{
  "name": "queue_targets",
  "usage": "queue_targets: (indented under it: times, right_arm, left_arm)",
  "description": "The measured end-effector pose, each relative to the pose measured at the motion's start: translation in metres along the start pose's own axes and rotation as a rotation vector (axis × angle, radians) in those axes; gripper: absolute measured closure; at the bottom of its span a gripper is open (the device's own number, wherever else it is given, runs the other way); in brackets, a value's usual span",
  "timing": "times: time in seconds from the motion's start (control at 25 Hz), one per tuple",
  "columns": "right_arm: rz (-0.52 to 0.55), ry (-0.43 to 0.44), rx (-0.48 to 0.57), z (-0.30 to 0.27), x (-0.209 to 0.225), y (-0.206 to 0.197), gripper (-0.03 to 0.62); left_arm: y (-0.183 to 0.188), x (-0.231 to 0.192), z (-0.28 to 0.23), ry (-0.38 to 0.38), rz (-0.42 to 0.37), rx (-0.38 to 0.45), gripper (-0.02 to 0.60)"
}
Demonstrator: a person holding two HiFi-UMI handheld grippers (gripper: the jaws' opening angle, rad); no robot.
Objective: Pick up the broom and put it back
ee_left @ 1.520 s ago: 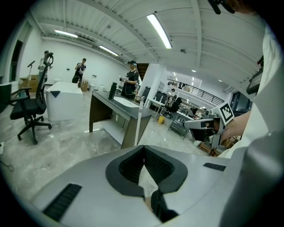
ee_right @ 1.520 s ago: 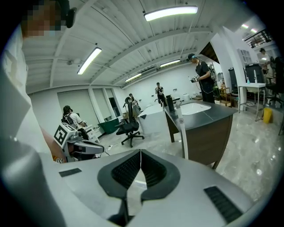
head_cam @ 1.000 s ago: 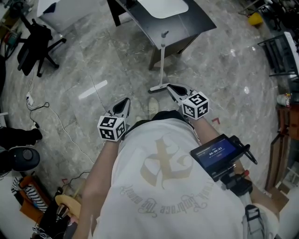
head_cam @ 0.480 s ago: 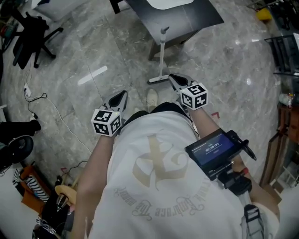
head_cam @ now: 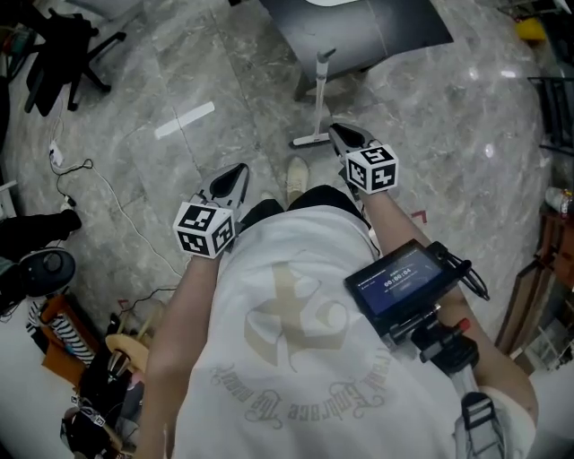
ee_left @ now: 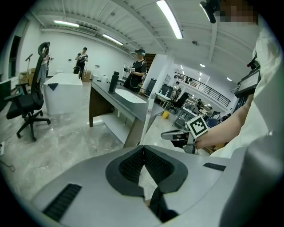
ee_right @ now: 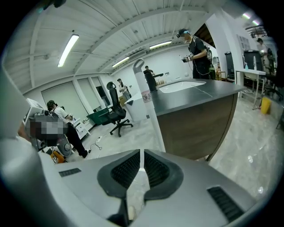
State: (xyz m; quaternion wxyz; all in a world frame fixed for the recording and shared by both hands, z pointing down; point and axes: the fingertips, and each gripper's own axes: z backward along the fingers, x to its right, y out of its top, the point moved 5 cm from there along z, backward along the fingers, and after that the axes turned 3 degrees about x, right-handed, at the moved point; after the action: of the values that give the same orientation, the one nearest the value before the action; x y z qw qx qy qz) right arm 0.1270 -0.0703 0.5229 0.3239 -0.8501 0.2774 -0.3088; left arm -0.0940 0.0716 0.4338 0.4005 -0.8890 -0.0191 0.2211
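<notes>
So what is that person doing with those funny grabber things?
A person stands by a thin white broom that is upright beside a dark grey table, a gripper in each hand. The right gripper is close to the broom's foot, the left gripper further off. Both are shut and empty; the broom isn't picked up yet.

The right tongs (head_cam: 335,132) have sunk forward, closer beside the broom (head_cam: 318,100).

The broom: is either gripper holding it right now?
No, the broom stands upright against the dark counter, while the left gripper and right gripper are both shut and empty.
</notes>
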Motion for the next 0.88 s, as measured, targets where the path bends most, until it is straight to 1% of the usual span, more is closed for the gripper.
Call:
queue_targets:
  times: [0.16,0.36,0.56,0.76,0.88]
  right_arm:
    - [-0.007,0.008,-0.029,-0.024,0.021,-0.007,0.574]
    - [-0.004,0.021,-0.053,-0.043,0.032,-0.016,0.571]
    - [0.005,0.020,-0.076,-0.063,0.039,-0.017,0.530]
    - [0.017,0.008,-0.109,-0.095,0.040,-0.028,0.487]
    - [0.004,-0.008,-0.120,-0.099,0.046,-0.029,0.453]
  left_arm:
    - [0.000,-0.005,-0.014,0.028,0.018,-0.008,0.569]
    - [-0.007,-0.003,-0.019,0.058,0.036,-0.012,0.569]
    - [-0.009,-0.006,-0.016,0.084,0.052,-0.008,0.569]
    - [-0.025,-0.022,-0.007,0.131,0.082,-0.007,0.569]
    - [-0.028,-0.017,-0.003,0.141,0.094,-0.004,0.569]
